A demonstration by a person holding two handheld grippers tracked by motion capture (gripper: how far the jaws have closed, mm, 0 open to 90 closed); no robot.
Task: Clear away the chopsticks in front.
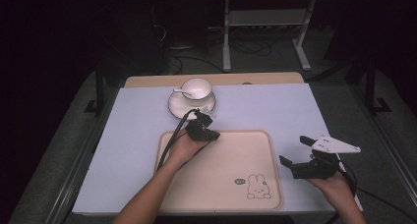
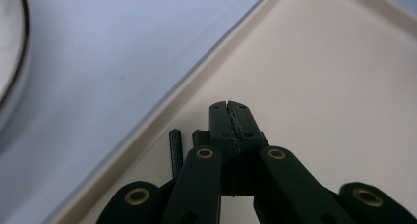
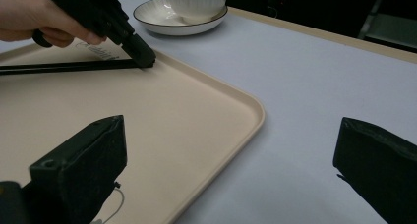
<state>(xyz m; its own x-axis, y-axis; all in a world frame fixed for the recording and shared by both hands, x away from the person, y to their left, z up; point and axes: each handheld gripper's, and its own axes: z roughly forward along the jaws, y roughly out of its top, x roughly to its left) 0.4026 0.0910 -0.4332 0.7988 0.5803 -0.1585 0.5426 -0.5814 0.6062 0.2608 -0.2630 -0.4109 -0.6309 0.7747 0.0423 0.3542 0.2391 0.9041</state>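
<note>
A beige tray (image 1: 221,175) with a rabbit drawing lies at the table's near middle. Just past its far edge stands a white cup (image 1: 197,88) on a saucer (image 1: 179,108), with a spoon (image 1: 181,92) in the cup. My left gripper (image 1: 215,134) hovers low over the tray's far edge with its jaws pressed together and nothing between them; its tips (image 2: 229,106) hang above the tray (image 2: 319,62) near the rim. My right gripper (image 1: 294,150) is held to the right of the tray, jaws wide open and empty, and points toward the tray's corner (image 3: 255,111).
A pale mat (image 1: 275,106) covers the table, with a wooden strip (image 1: 147,80) showing at the back. The left gripper's cable (image 3: 64,67) trails across the tray. Beyond the table, table legs and cables lie on a dark floor.
</note>
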